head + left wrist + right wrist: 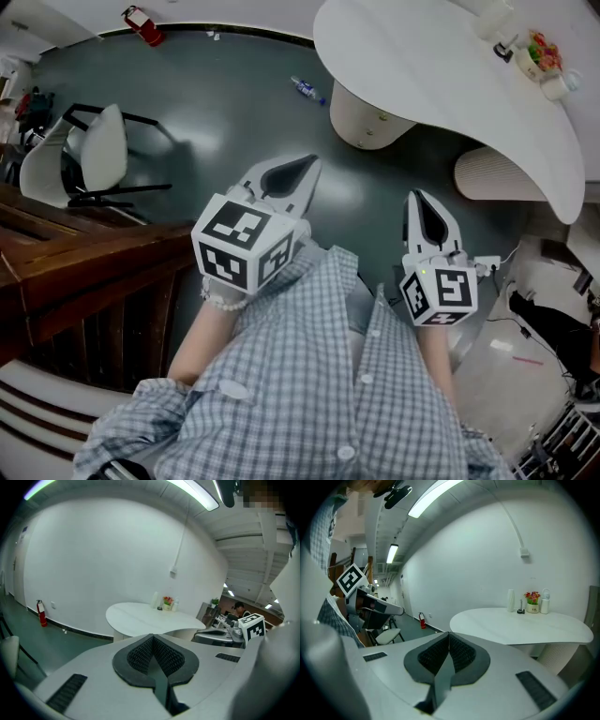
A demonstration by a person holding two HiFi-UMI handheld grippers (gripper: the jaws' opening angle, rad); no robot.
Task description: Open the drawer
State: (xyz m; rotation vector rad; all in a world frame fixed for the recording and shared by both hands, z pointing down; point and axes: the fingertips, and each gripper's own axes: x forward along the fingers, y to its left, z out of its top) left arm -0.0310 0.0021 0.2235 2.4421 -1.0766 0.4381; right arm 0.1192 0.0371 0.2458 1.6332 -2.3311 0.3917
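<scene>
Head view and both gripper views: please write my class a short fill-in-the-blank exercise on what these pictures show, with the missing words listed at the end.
1. The jaws of the left gripper are ____, with nothing between them.
2. The fire extinguisher is ____ in colour.
3. The pot of flowers stands ____ the white table.
4. The person's shirt has a ____ pattern.

Missing words: shut; red; on; checked.
</scene>
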